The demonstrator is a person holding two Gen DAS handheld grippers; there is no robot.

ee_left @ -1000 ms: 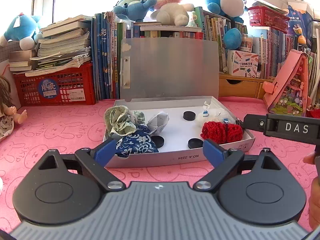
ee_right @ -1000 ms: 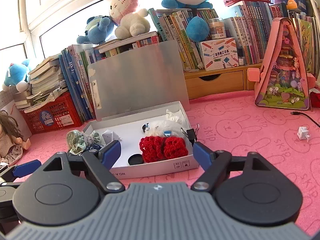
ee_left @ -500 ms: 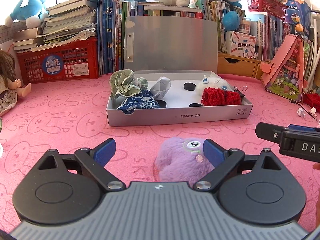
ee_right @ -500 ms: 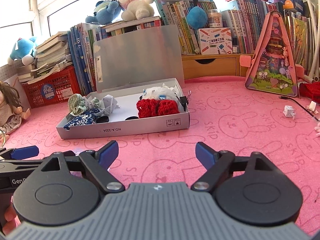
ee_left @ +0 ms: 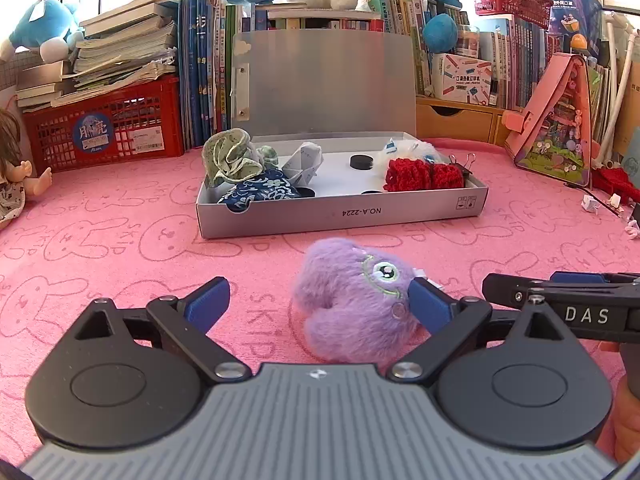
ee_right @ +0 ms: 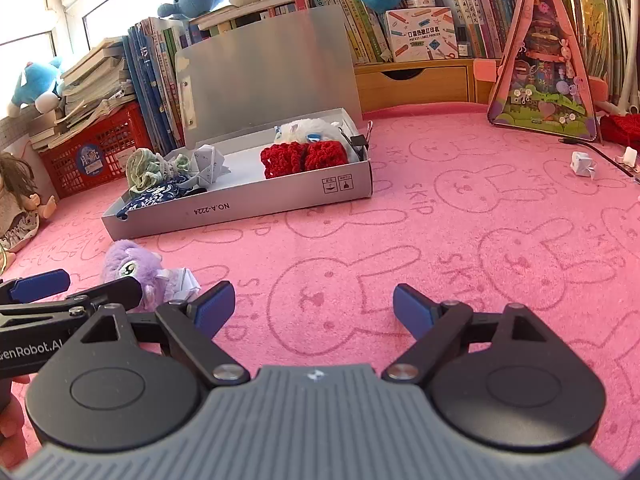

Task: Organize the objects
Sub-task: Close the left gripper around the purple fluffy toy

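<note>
A purple plush toy (ee_left: pixel 352 304) lies on the pink mat in front of the open grey box (ee_left: pixel 340 216). My left gripper (ee_left: pixel 320 304) is open low over the mat; the toy sits between its fingers, against the right blue pad (ee_left: pixel 428 306). The box holds red knitted pieces (ee_left: pixel 424 174), blue floral cloth (ee_left: pixel 260 192), green cloth, folded paper and black discs. My right gripper (ee_right: pixel 314 310) is open and empty over bare mat, right of the toy (ee_right: pixel 128 268). White folded paper (ee_right: pixel 184 280) lies beside the toy.
A red crate (ee_left: pixel 104 132), books and plush toys line the back. A doll (ee_left: pixel 12 176) sits at the left edge. A pink triangular toy house (ee_right: pixel 544 60) stands at right. Small paper bits (ee_right: pixel 582 164) and a cable lie on the mat at right.
Both grippers have pulled back from the box and dropped lower toward the mat. The purple toy has come into view and now lies between my left gripper's fingers.
</note>
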